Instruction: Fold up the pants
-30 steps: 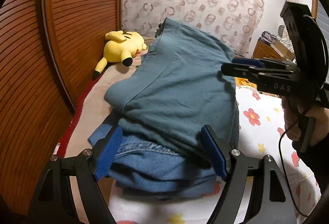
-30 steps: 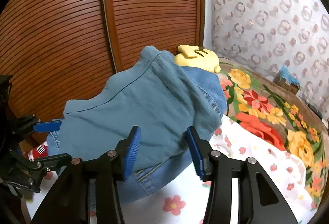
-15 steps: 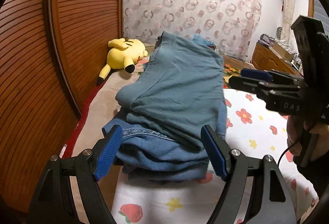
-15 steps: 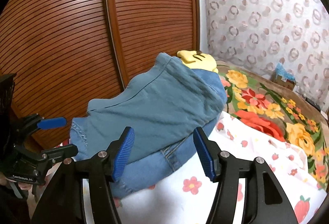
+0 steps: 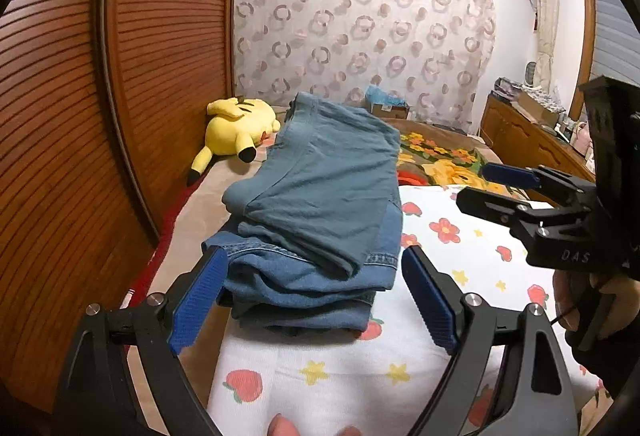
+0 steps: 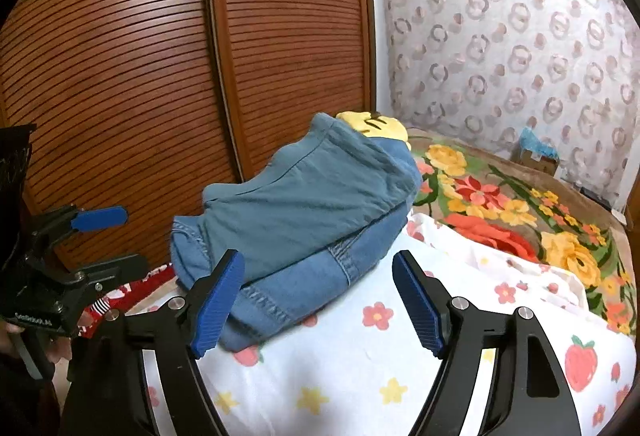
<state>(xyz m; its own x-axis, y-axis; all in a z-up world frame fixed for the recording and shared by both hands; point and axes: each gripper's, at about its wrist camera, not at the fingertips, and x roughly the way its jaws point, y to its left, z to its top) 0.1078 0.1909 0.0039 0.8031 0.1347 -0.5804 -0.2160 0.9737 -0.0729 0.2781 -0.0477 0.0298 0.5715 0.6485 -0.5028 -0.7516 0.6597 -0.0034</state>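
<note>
I have both tools off the cloth. My left gripper (image 5: 314, 300) has its jaws spreading, and nothing is pinched between the blue pads (image 5: 198, 300); the near end of the folded pants (image 5: 320, 204) lies just ahead of the fingertips, its lower left corner close by the left pad, though I cannot tell if that corner brushes it. The pants sit as a stack of blue denim layers with a greener-blue panel on top, resting on a white sheet (image 5: 344, 368) printed with flowers and strawberries.

My right gripper (image 6: 320, 304) is likewise widening its jaws with no cloth between the pads. From this tool the pants (image 6: 296, 212) lie ahead and to the left, the near edge of the stack passing behind the left pad (image 6: 218, 304); ahead of the right pad is bare sheet (image 6: 360, 368).

Each tool shows in the other's view: the right gripper (image 5: 486, 184) off to the right of my left one, held in a hand (image 5: 580, 304), and the left gripper (image 6: 116, 240) at the far left of the right camera.

Beyond the pants a yellow plush toy (image 5: 236, 132) lies beside the slatted wooden doors (image 5: 152, 76), and a flowered blanket (image 6: 508, 212) spreads to the right.
</note>
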